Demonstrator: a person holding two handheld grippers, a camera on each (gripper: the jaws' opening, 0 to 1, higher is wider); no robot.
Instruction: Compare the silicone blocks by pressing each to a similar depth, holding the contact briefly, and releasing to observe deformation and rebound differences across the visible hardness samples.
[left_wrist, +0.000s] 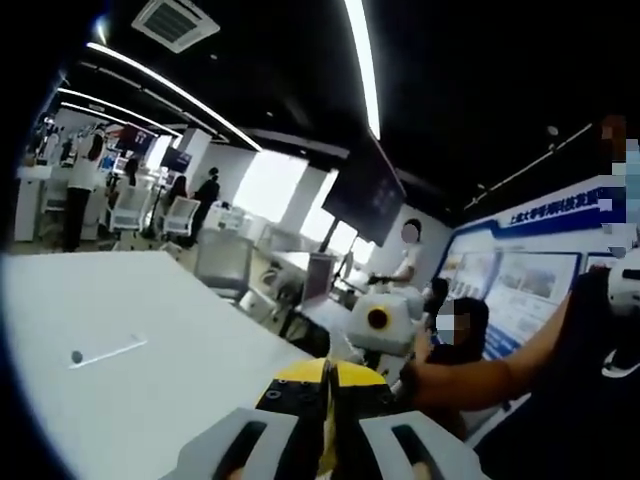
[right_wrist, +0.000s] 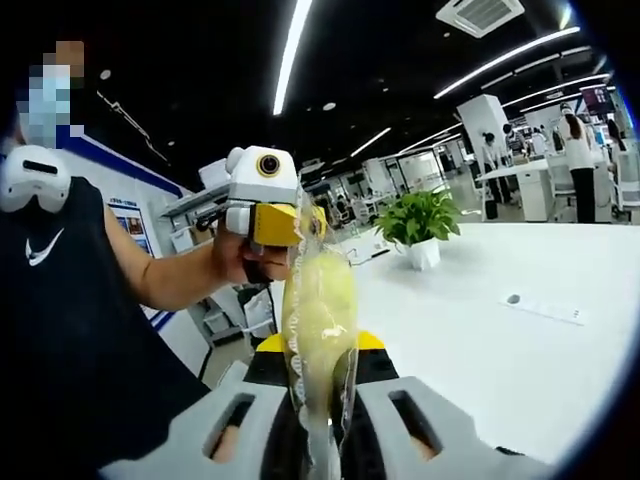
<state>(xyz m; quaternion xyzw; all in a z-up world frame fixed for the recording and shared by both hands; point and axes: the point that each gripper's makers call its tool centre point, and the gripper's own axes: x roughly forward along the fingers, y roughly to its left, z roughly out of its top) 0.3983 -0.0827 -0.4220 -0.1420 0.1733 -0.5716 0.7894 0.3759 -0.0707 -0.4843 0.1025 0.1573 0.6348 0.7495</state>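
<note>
One yellow bagged block (right_wrist: 318, 310), one potted plant (right_wrist: 419, 225), two tools (right_wrist: 322, 420) (left_wrist: 325, 440), and one white bench (right_wrist: 520, 340).

White swoosh logo (right_wrist: 43, 250) showing on chest of person's black shirt (right_wrist: 70, 340) in right gripper view; same logo (left_wrist: 620, 365) showing at shirt's edge in left gripper view. Blue wall banner (left_wrist: 560, 215) carrying white characters, too blurred for reading. Display boards (left_wrist: 525, 285) beneath showing unreadable print.
</note>
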